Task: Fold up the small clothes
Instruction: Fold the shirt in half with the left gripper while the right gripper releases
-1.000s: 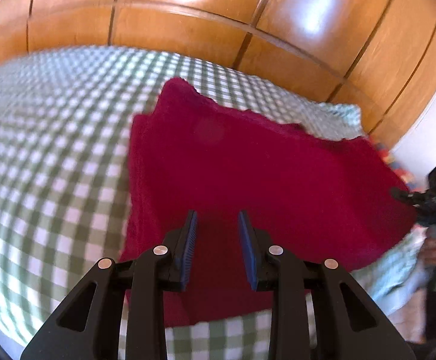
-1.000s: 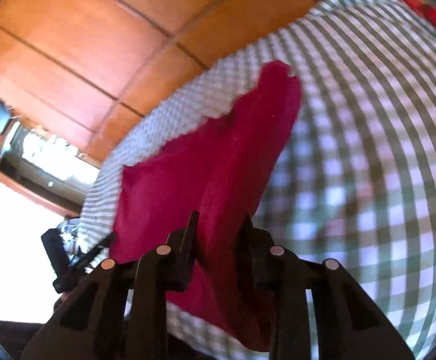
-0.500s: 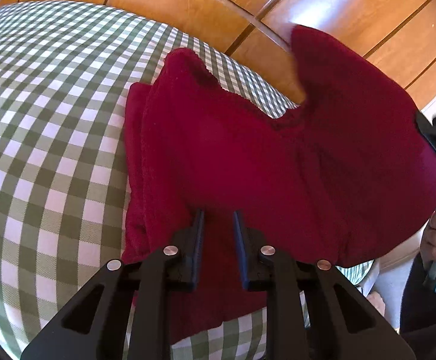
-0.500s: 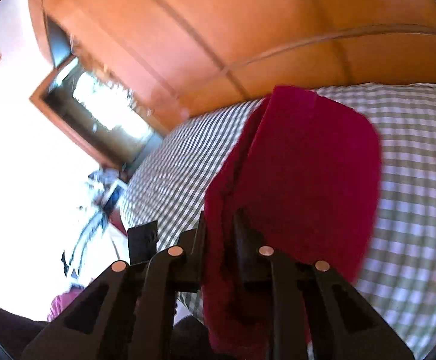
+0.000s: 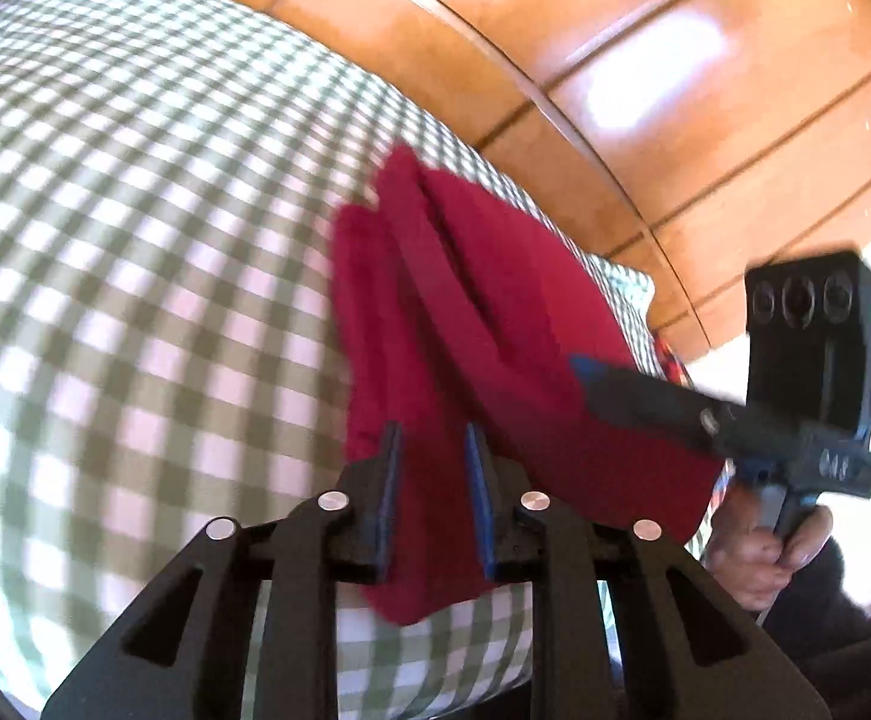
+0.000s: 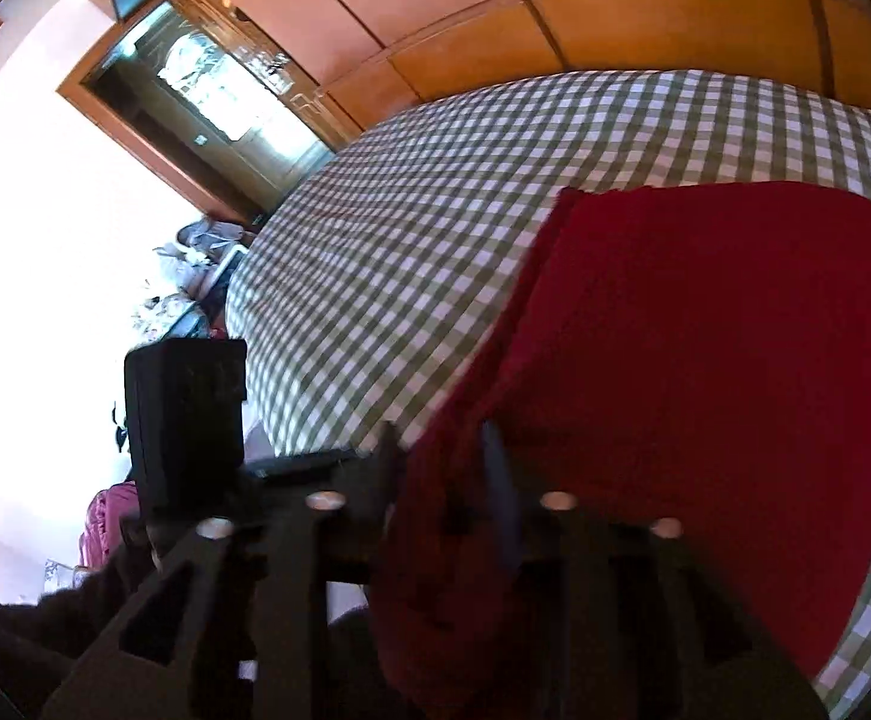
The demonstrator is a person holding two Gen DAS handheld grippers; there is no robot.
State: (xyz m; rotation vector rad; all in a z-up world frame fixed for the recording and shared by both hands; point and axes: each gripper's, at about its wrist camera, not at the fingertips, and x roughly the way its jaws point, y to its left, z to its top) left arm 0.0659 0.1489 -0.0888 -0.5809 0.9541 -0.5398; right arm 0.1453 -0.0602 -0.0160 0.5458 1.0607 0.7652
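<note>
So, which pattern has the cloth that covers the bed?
Green and white checks on the bed cover, seen best in the right wrist view.

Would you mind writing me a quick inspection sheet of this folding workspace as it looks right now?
Surface: green-and-white checked cloth covering the work surface.
Job's things: one red garment, folded in layers near the cloth's edge.
Clutter: nothing seen on the cloth besides the garment.
Grippers: left gripper has red fabric between its fingers with a gap showing; right gripper sits at the garment's near edge, fabric between its fingers; grip unclear for both.
Cables: nothing seen.
Surroundings: wooden panelling behind; a glass-fronted cabinet and blurred items on the floor to the side.
</note>
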